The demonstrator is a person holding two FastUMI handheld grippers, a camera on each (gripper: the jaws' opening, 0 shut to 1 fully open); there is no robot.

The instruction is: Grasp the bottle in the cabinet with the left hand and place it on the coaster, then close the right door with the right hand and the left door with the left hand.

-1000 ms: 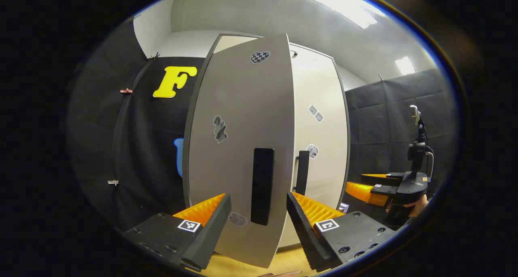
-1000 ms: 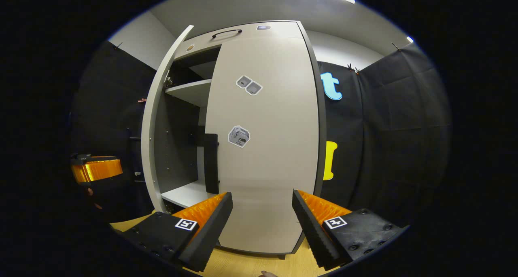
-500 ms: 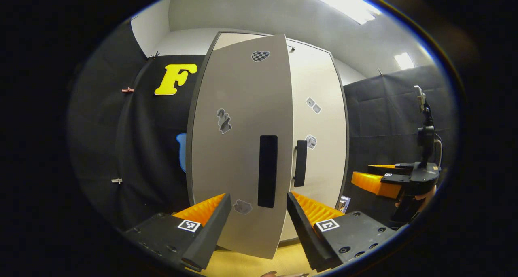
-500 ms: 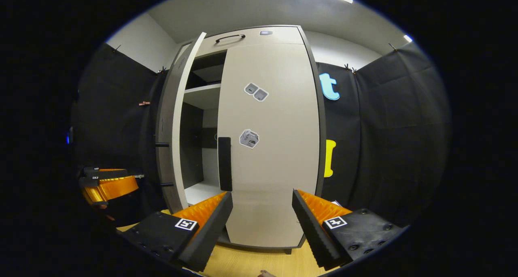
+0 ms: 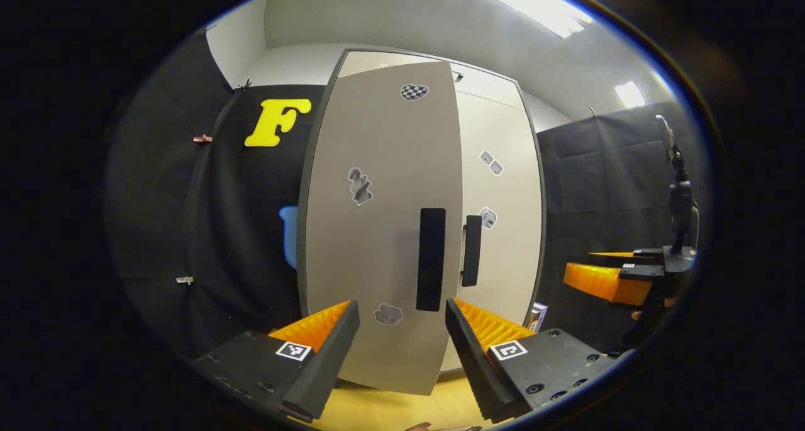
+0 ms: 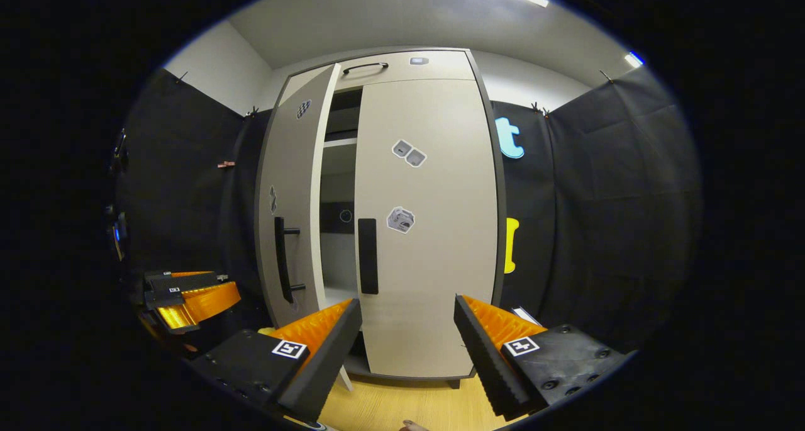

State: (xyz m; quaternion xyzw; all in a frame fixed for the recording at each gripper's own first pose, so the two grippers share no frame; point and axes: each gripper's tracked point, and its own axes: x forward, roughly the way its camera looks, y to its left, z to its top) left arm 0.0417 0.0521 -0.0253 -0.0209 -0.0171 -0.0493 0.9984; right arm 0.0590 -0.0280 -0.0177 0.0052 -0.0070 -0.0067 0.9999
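Observation:
In the left gripper view my left gripper (image 5: 400,314) is open, and the grey left door (image 5: 377,229) with its black handle (image 5: 431,259) stands just ahead of its fingers, a little ajar. Beside it the right door (image 5: 503,229) lies flush with the cabinet. My right gripper (image 6: 407,311) is open too and faces the shut right door (image 6: 434,242) and its handle (image 6: 368,256). From there the left door (image 6: 290,204) stands out at a small angle, leaving a narrow gap onto the shelves (image 6: 336,198). Each gripper shows in the other's view: the right gripper (image 5: 604,281), the left gripper (image 6: 192,292).
The cabinet stands on a light wooden surface (image 6: 402,406). Black cloth walls close in on both sides. A small white item (image 5: 536,316) lies by the cabinet's right foot. A black stand with a mount (image 5: 679,198) rises behind the right gripper.
The left door has swung further towards the cabinet, narrowing the gap. Both grippers have drawn back, so the cabinet looks smaller. The right door has stayed shut.

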